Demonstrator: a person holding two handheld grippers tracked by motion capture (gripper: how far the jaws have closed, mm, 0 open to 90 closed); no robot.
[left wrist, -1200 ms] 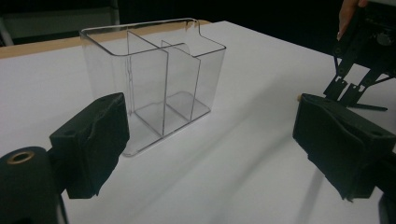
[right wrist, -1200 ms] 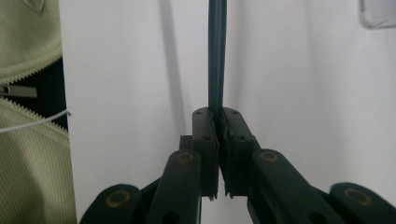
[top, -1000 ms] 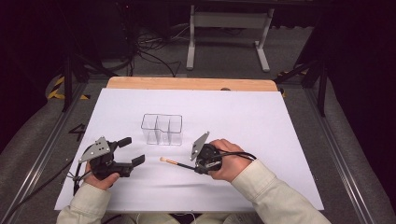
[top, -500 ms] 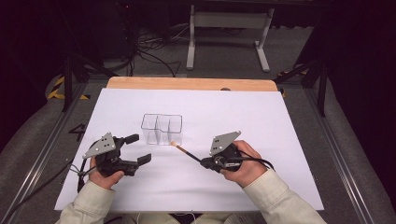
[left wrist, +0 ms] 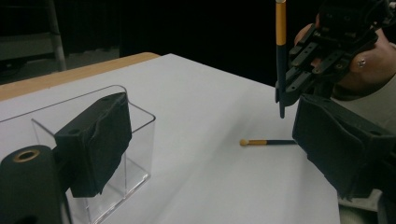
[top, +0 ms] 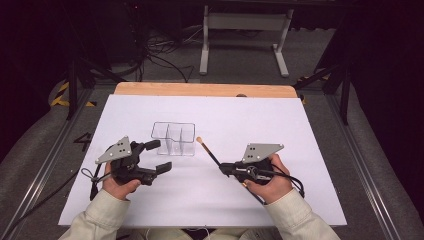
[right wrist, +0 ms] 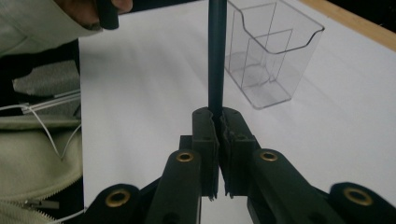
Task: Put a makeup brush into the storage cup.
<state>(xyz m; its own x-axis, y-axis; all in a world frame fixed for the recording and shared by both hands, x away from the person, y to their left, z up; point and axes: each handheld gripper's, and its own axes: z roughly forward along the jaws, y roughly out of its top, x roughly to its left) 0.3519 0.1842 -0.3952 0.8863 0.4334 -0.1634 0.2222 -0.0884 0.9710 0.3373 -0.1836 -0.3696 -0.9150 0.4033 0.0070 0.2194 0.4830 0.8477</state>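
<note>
My right gripper (top: 223, 169) is shut on the lower end of a thin black stick (top: 209, 152) whose tan tip points up and left toward a clear plastic compartment box (top: 173, 138). In the right gripper view the jaws (right wrist: 217, 114) pinch the stick (right wrist: 215, 56), with the box (right wrist: 268, 51) ahead on the right. My left gripper (top: 159, 156) hangs open and empty just left of and below the box. In the left gripper view its left jaw stands in front of the box (left wrist: 140, 140). Farther off, the right gripper (left wrist: 292, 86) holds its stick (left wrist: 280, 28) upright. A second stick (left wrist: 266, 142) lies flat.
A white sheet (top: 260, 120) covers the table, with a wooden edge (top: 200, 89) along the back. Metal rails run down both sides, and a stand's legs (top: 240, 40) and cables sit on the floor beyond. The person's pale sleeve (right wrist: 32, 154) is near the left of the right gripper view.
The right gripper has carried the stick to the right and tipped its tan end up beside the box. The left gripper has risen slightly toward the box, still open.
</note>
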